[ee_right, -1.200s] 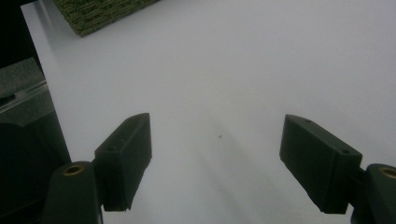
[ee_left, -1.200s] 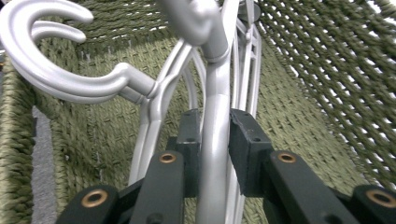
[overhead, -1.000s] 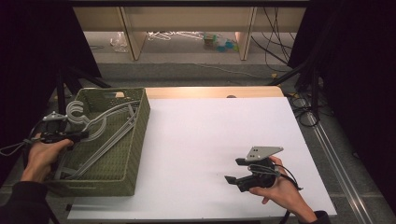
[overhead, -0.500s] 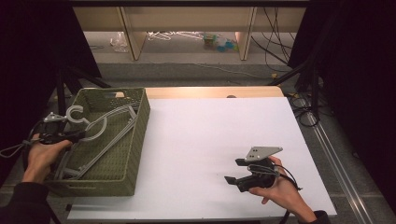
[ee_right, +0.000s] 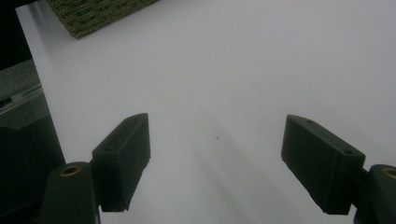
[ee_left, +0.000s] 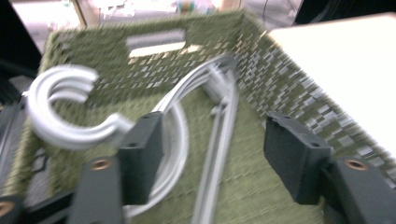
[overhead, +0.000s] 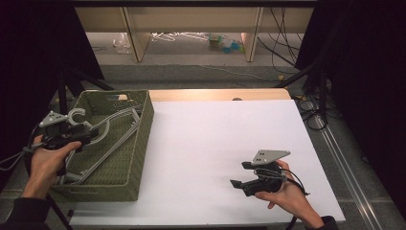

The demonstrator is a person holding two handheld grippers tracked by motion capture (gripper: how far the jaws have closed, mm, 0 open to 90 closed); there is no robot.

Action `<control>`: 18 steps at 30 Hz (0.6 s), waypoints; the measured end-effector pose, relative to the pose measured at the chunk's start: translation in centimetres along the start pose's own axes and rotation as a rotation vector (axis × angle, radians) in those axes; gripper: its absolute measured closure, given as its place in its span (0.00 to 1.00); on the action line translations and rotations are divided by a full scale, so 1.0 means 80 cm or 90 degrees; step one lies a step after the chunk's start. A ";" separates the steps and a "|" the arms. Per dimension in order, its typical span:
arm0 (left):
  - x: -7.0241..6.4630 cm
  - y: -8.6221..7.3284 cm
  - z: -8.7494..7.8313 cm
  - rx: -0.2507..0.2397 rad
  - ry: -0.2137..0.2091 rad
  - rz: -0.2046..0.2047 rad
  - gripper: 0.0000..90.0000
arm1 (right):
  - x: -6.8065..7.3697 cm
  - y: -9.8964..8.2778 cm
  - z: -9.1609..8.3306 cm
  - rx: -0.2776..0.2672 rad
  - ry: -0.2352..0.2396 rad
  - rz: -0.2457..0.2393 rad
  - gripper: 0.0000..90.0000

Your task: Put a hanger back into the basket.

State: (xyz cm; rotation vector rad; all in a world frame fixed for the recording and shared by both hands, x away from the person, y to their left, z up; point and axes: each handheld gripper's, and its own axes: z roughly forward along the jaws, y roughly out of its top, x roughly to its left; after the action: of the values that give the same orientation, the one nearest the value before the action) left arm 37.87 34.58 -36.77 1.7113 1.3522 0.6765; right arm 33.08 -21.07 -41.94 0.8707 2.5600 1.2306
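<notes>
**Hanger hook beside parted jaws**

The left gripper [ee_left: 212,154] is seen over the green basket [overhead: 139,139], its jaws just opened wide. The grey hangers [ee_left: 205,121] lie inside; one hook [ee_left: 65,112] apparently touches the left jaw, though blur obscures contact. The right gripper [overhead: 242,176] is held open above the white table [overhead: 215,139].

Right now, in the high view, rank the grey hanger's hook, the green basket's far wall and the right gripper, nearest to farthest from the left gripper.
1. Hanger hook: right beside the left gripper, at the basket's left edge.
2. Basket's far wall: beyond, up-table.
3. Right gripper: across the white tabletop, right.
</notes>
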 end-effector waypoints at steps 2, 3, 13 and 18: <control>-0.014 0.002 -0.005 -0.021 -0.012 -0.002 0.35 | 0.000 0.000 0.000 -0.002 -0.001 0.001 0.27; -0.022 0.003 -0.007 -0.033 -0.019 0.002 0.33 | 0.000 0.000 0.001 -0.004 -0.003 0.001 0.26; -0.099 -0.008 -0.017 -0.098 -0.143 -0.008 0.18 | -0.001 0.001 0.001 -0.022 -0.011 0.010 0.22; -0.140 -0.013 -0.017 -0.101 -0.180 0.052 0.18 | -0.002 0.000 0.002 -0.031 -0.012 0.008 0.21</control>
State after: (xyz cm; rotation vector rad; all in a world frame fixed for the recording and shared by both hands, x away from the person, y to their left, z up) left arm 33.14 24.33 -36.06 1.6692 1.0120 0.5470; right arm 33.31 -21.06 -42.03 0.8857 2.5026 1.2755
